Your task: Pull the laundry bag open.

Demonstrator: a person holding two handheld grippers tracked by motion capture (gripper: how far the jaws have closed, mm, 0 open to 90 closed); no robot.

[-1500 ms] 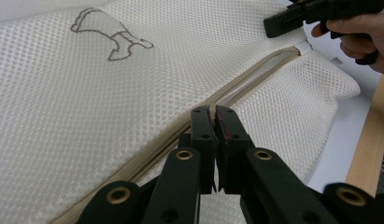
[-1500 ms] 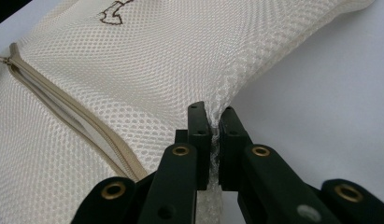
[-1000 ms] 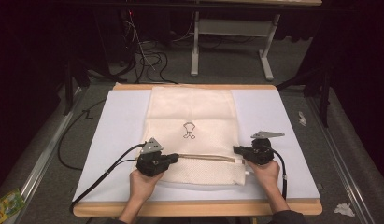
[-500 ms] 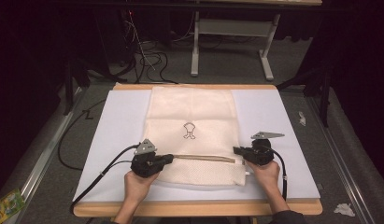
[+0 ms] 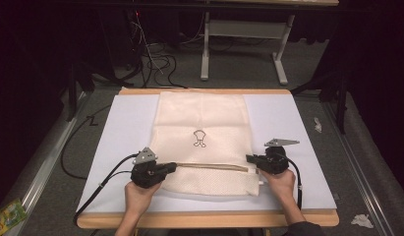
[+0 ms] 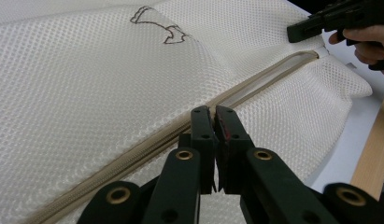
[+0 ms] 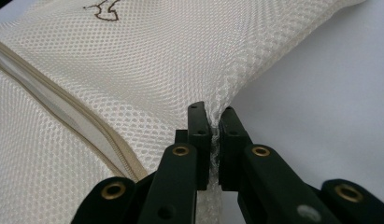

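Observation:
A cream mesh bag (image 5: 202, 115) with a small dark print (image 5: 199, 138) lies flat on the white sheet (image 5: 123, 128). Its tan zipper (image 5: 209, 166) runs across near the front. My left gripper (image 5: 172, 166) is shut on the zipper's left part. In the left gripper view the jaws (image 6: 213, 112) close over the zipper (image 6: 264, 74), which gapes beyond them; any pull is hidden. My right gripper (image 5: 248, 159) is shut on the mesh at the bag's right edge, and fabric (image 7: 157, 56) bunches between its jaws (image 7: 213, 113). The right gripper (image 6: 297, 31) also shows far off.
The sheet covers a wooden table whose front edge (image 5: 204, 220) lies near the person. Cables (image 5: 155, 61) and a metal frame (image 5: 244, 29) stand on the floor behind. Crumpled paper (image 5: 360, 220) lies at the right and a green packet (image 5: 8, 215) at the left.
My left gripper has slid leftward along the zipper, and more of the tan line now shows. The right gripper has kept still.

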